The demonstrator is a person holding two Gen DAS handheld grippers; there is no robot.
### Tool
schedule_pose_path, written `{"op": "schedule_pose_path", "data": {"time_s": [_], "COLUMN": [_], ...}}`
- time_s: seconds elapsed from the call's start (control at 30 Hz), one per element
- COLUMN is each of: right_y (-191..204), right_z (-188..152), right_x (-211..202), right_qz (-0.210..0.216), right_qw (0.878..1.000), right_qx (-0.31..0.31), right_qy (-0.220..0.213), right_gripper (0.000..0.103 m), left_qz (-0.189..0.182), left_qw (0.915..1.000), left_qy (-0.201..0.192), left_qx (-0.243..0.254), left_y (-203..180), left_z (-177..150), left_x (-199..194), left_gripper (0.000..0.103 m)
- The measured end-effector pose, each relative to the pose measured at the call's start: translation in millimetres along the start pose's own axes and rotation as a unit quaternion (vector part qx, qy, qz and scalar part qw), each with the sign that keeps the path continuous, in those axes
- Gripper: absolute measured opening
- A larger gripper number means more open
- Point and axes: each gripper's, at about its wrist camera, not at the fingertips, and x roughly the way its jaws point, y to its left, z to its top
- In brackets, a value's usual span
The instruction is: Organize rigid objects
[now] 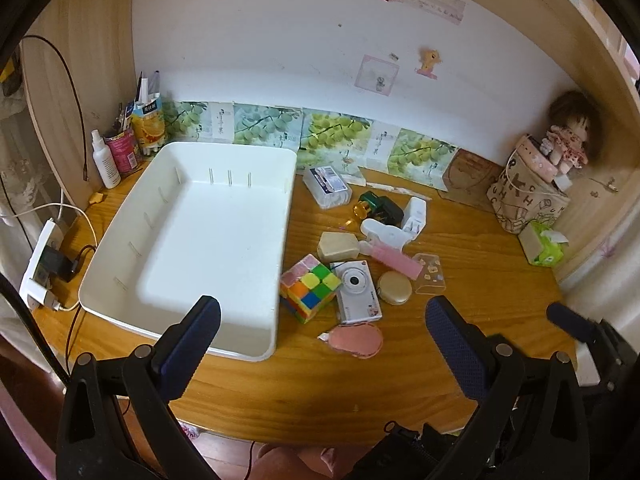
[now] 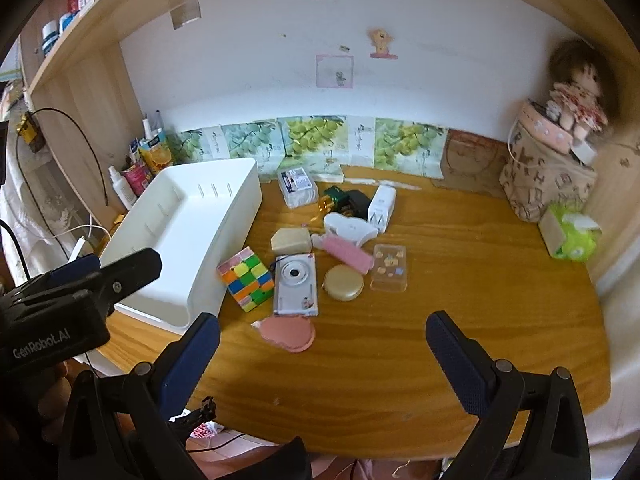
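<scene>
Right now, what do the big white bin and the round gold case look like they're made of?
White bin: likely molded plastic, matte, with smooth rounded corners and thin divider slots along its walls. Round gold case: probably plastic or metal with a satin gold finish; the soft sheen leaves it open.

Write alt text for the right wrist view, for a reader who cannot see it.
An open right tool hovers over a wooden desk, holding nothing. Ahead, small items cluster beside an empty white bin: a colourful puzzle cube, a white compact camera and a round gold case. The left tool shows at the left edge.
</scene>
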Motion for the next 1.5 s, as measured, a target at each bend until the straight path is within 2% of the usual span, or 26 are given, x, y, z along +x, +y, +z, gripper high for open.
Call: {"op": "schedule_pose_path", "data": {"time_s": [0.13, 0.5, 0.73, 0.83, 1.03, 1.33, 1.4, 1.5], "right_y": [-25, -83, -106, -115, -126, -127, -126, -122], "right_z": [9, 25, 36, 40, 43, 47, 48, 48], "right_x": [6, 45, 85, 104, 146, 201, 209, 224], "right_qz": [0.019, 0.067, 0.084, 0.094, 0.107, 0.112, 0.111, 0.112], "right_qw": [1.000, 0.996, 0.991, 0.988, 0.979, 0.963, 0.961, 0.956], "right_qx": [-0.004, -0.033, -0.042, -0.036, -0.026, -0.018, -0.019, -0.025], "right_qy": [-0.001, 0.041, 0.091, 0.117, 0.174, 0.242, 0.253, 0.268], "right_gripper": [0.103, 0.103, 0.103, 0.103, 0.103, 0.101, 0.101, 0.095], "left_qz": [0.023, 0.062, 0.087, 0.092, 0.105, 0.105, 0.108, 0.109], "left_qw": [0.9996, 0.9951, 0.9850, 0.9766, 0.9520, 0.9178, 0.9120, 0.9049], "left_qy": [0.000, 0.038, 0.109, 0.156, 0.241, 0.316, 0.327, 0.339], "left_qx": [-0.015, -0.067, -0.102, -0.117, -0.156, -0.216, -0.223, -0.233], "left_y": [-17, -51, -57, -57, -50, -37, -35, -34], "left_z": [0, -2, -2, -5, -17, -30, -33, -35], "left_x": [5, 41, 79, 100, 138, 174, 180, 187], "left_gripper": [0.102, 0.102, 0.102, 0.102, 0.102, 0.101, 0.101, 0.099]}}
